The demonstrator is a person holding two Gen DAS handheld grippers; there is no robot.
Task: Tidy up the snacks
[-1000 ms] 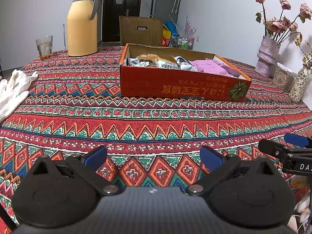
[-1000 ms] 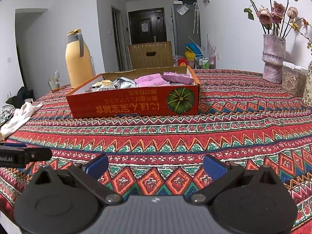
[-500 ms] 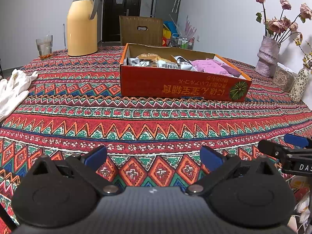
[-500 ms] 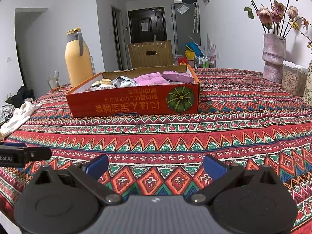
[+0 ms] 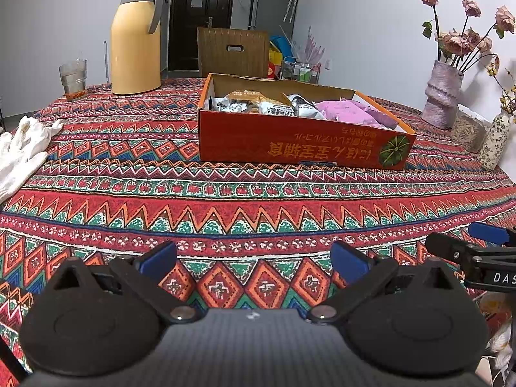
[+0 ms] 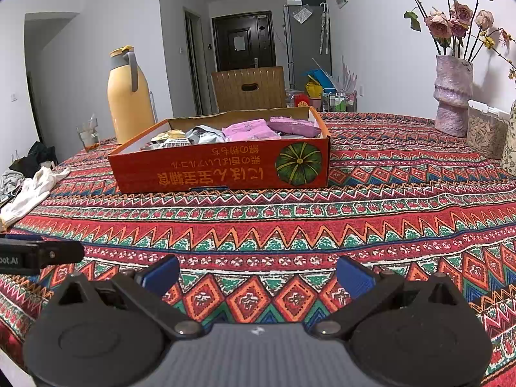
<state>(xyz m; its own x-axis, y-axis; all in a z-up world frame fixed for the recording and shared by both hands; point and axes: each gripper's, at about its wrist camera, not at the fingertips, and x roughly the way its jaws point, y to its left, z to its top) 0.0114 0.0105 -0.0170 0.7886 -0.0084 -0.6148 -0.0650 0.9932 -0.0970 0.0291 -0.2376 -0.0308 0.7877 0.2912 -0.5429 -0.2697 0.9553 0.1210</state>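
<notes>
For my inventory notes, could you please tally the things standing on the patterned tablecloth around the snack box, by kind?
Thermos jug: 1
Drinking glass: 1
Vases: 2
White gloves: 1 bundle; I cannot tell how many gloves
Clear container of what look like seeds: 1
Total: 6

open red box [image 5: 290, 142] on the tablecloth holds pink, white and orange snack packets [image 5: 342, 113].

Left tool [image 5: 253, 261] agape, right tool [image 6: 258, 274] agape
</notes>
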